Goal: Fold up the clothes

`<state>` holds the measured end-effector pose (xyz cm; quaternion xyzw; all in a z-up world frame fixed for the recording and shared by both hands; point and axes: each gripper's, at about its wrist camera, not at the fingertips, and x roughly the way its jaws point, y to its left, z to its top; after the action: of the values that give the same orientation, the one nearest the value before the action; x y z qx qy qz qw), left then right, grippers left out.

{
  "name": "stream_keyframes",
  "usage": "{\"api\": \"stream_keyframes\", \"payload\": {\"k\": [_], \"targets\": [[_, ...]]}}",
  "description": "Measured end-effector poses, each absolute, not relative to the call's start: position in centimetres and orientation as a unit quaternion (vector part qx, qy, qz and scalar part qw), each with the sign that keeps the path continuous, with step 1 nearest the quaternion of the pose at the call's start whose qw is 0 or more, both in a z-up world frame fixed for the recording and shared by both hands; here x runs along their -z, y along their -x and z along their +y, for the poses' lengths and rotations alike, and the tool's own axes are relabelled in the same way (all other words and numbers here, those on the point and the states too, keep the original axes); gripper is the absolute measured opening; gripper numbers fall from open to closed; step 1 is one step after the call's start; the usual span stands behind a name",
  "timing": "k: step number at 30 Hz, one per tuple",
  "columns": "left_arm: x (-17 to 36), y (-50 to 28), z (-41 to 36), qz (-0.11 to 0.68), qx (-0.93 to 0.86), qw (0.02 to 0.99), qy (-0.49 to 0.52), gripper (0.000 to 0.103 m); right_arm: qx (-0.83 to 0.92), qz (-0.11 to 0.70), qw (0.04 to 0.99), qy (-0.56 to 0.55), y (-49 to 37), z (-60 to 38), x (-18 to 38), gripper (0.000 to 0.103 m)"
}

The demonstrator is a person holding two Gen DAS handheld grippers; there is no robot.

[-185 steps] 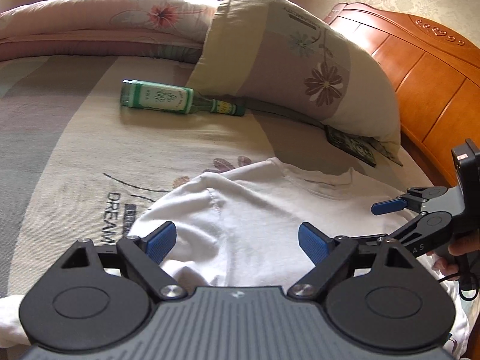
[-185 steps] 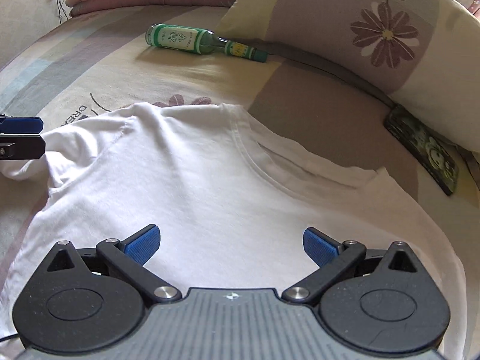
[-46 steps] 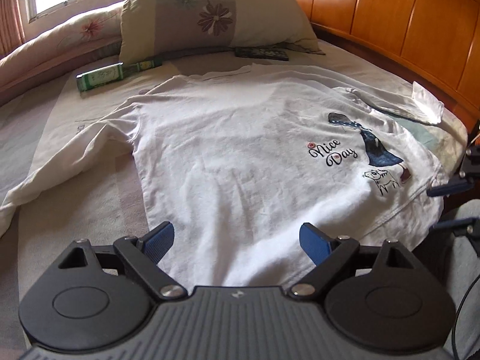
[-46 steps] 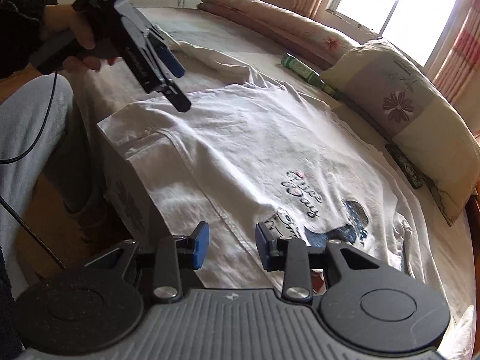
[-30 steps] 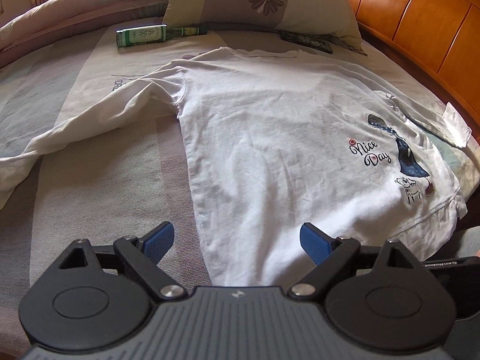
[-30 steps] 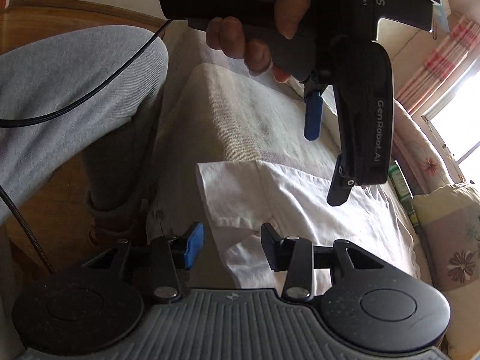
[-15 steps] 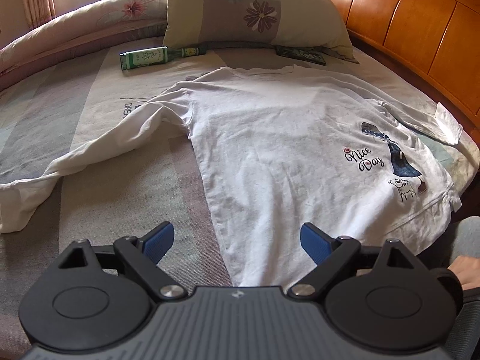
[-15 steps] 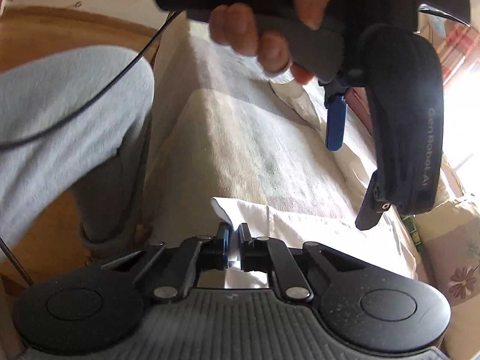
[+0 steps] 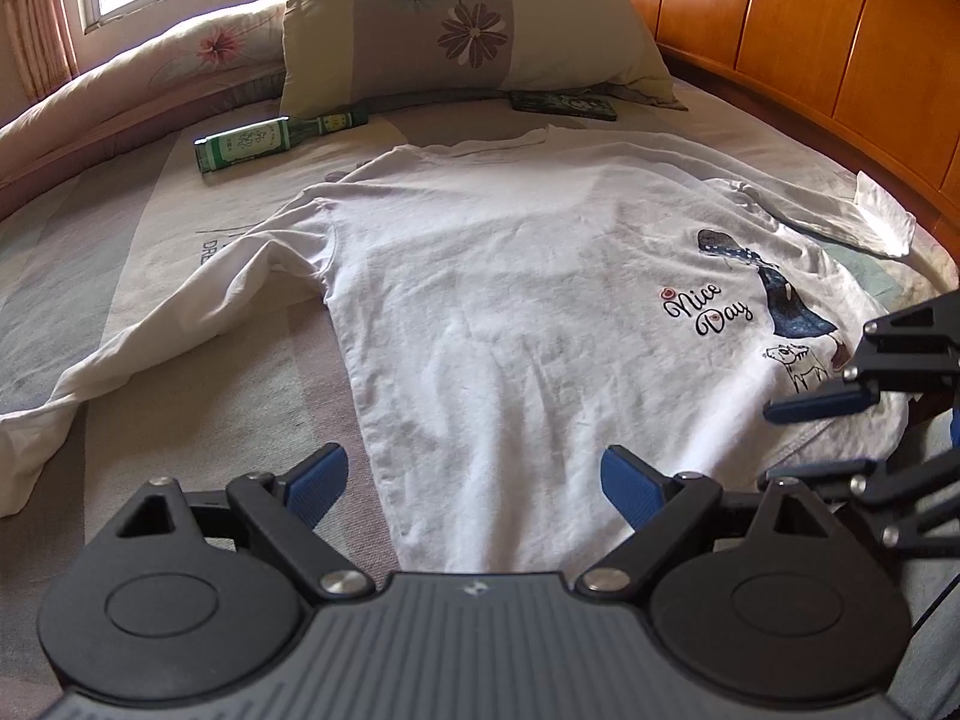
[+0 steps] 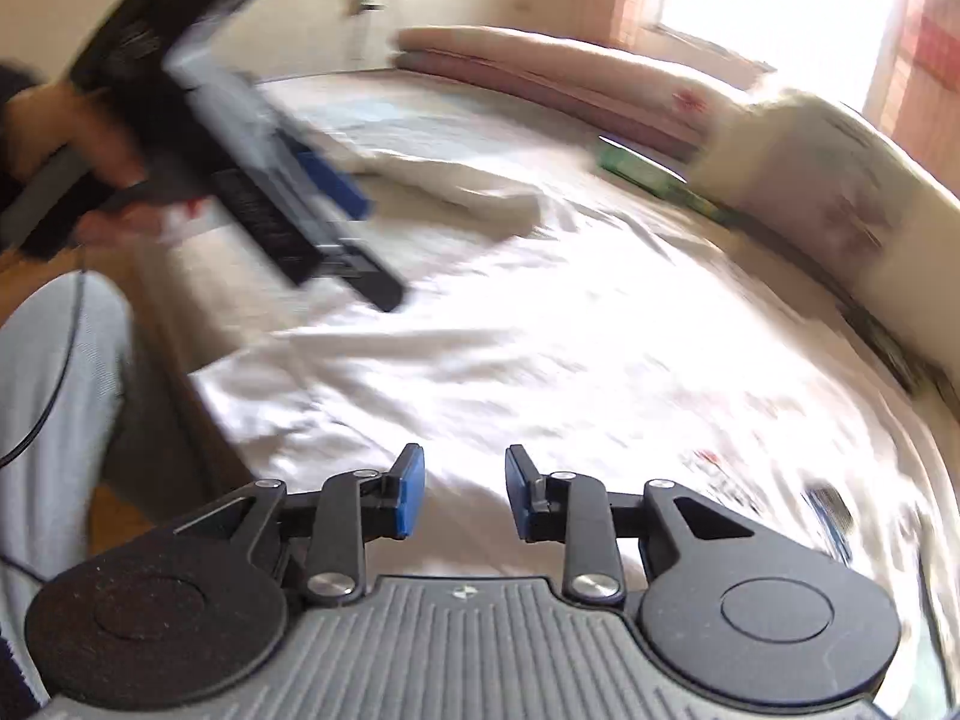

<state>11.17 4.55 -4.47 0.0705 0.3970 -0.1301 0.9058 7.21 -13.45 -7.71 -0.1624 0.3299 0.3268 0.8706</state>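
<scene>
A white long-sleeved shirt (image 9: 516, 312) with a "Nice Day" print lies spread flat on the bed, neck toward the pillow, sleeves stretched out to both sides. My left gripper (image 9: 474, 483) is open and empty above the shirt's hem at its left side. My right gripper (image 9: 804, 432) shows at the right, over the hem's right corner. In the blurred right wrist view my right gripper (image 10: 465, 495) is partly open and empty above the shirt (image 10: 540, 348), and the left gripper (image 10: 336, 228) hangs at the upper left.
A green bottle (image 9: 270, 141) lies near the flowered pillow (image 9: 468, 30). A dark patterned phone (image 9: 564, 105) lies by the pillow. The wooden headboard (image 9: 840, 48) runs along the right. A rolled quilt (image 9: 150, 90) lies along the back. A grey-trousered leg (image 10: 54, 420) is at the bed's edge.
My right gripper was shut on the hem corner half a second ago; now it has let go, opened partly and swung fast to face the bed. My left gripper stayed open.
</scene>
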Motion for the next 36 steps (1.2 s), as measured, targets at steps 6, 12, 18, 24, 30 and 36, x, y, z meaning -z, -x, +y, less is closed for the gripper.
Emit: {"api": "stream_keyframes", "payload": {"k": [6,12,18,24,30,36], "targets": [[7.5,-13.3,-0.4,0.357,0.135,0.916,-0.121,0.091,-0.231,0.395,0.886,0.072,-10.0,-18.8,11.7,0.048],[10.3,-13.4,4.1,0.405,0.104,0.904,-0.086,0.099,-0.189,0.426,0.877,0.116,-6.2,-23.8,12.4,0.082],[8.8,-14.2,4.3,0.385,0.091,0.916,-0.068,0.095,-0.216,0.404,0.886,0.069,-7.1,-22.2,9.4,0.081],[9.1,-14.9,1.0,0.369,0.112,0.914,-0.126,0.096,-0.248,0.393,0.884,0.053,-10.7,-14.2,11.2,0.083],[10.7,-14.0,5.3,0.408,0.094,0.903,-0.095,0.100,-0.232,0.417,0.876,0.072,-8.2,-18.2,11.7,0.101],[8.1,-15.6,4.6,0.389,0.124,0.909,-0.089,0.098,-0.198,0.388,0.900,0.000,-9.0,-24.4,9.6,0.103]]}}
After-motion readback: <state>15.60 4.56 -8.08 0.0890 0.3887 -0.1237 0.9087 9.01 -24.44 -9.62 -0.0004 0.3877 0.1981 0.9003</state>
